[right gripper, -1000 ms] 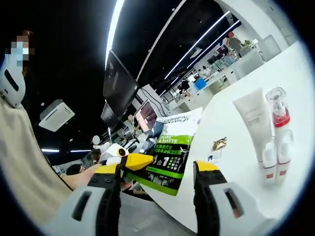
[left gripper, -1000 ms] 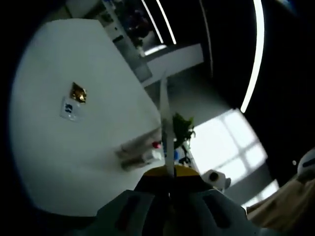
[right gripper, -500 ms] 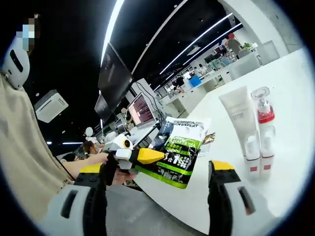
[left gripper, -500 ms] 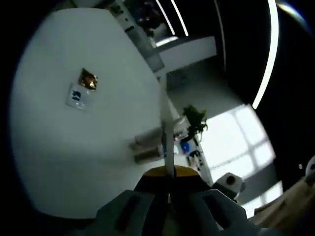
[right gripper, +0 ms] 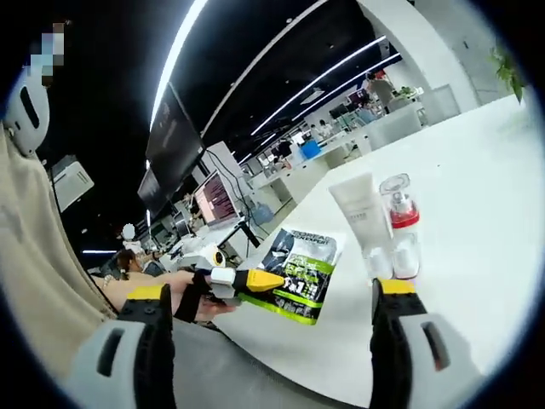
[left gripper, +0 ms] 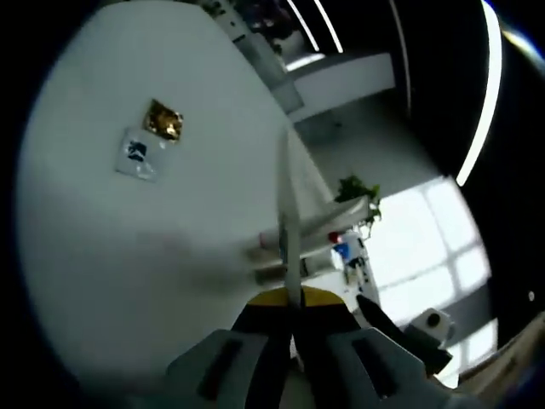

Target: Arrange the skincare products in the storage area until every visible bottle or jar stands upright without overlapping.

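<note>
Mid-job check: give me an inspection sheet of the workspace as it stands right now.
Surface: white tabletop, mostly bare.
Job's things: white squeeze tube and clear bottle with a red collar stand upright side by side, two small clear bottles in front of them, close together; whether they touch cannot be told.
Clutter: black-and-green printed pouch, at the table edge; small gold foil sachet and clear sachet lie flat.
Grippers: left gripper is shut on the pouch's edge; right gripper is open, holding nothing.
Cables: nothing seen.
Surroundings: open office with ceiling light strips, monitors, potted plant, people in the distance.
</note>
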`<state>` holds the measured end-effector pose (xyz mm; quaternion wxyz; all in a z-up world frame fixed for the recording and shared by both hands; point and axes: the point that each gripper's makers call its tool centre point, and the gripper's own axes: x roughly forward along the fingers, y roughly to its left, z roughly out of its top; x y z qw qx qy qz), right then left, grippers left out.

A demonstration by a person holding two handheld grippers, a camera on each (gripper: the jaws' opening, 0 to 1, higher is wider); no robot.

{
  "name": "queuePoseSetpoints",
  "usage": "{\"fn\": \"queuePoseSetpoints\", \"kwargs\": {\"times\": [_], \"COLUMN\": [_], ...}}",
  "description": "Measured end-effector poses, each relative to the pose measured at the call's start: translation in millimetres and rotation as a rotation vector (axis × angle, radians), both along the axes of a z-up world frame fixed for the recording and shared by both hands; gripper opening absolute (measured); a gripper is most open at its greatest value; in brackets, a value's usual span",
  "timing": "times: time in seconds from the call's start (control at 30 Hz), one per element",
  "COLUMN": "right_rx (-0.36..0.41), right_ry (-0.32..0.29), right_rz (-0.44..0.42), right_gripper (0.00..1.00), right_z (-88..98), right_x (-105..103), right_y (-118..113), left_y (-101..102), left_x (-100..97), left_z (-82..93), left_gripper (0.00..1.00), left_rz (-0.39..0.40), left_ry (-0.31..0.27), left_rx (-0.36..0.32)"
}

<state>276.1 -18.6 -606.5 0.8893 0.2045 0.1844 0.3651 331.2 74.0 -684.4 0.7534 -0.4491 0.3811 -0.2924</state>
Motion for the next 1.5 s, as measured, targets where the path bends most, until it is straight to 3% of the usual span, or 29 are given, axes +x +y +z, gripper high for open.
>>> {"fn": "queuePoseSetpoints", "kwargs": {"times": [0.3, 0.47, 0.57, 0.73, 1.13, 1.37, 1.4, 1.5], "right_rx": [0.015, 0.002, -0.003, -0.057, -0.072, -0.071, -0.071, -0.071], "right_ry": [0.022, 0.028, 0.03, 0.025, 0.039, 0.044, 0.045, 0.048], "right_rz": [-0.094, -0.092, -0.093, -0.087, -0.112, -0.124, -0.125, -0.125], "right_gripper": [1.0, 1.0, 1.0, 1.0, 0.99, 0.99, 0.99, 0.99], "right_z": [-7.0, -12.2, -13.9, -20.7, -24.9, -25.8, -25.9, -26.4], "right_x": [9, 7, 6, 4, 6, 8, 8, 8], "right_y": [-17, -14, -15, -15, -19, -22, -22, -22], "left_y": [-11, -16, -20, -25, -21, -10, -14, -11], "left_x": [9.4, 14.4, 13.2, 15.3, 23.1, 16.2, 16.4, 14.4], "left_z": [-25.1, -36.0, -46.3, -53.2, -75.5, -94.2, -92.2, -91.8], "left_gripper": [0.0, 0.0, 0.0, 0.0, 0.0, 0.11, 0.12, 0.16], "left_rz": [-0.019, -0.038, -0.089, -0.101, -0.04, -0.092, -0.092, -0.15], "left_ry": [0.038, 0.042, 0.048, 0.052, 0.089, 0.028, 0.021, -0.057], "left_rx": [0.034, 0.05, 0.085, 0.094, 0.119, 0.295, 0.277, 0.351]}}
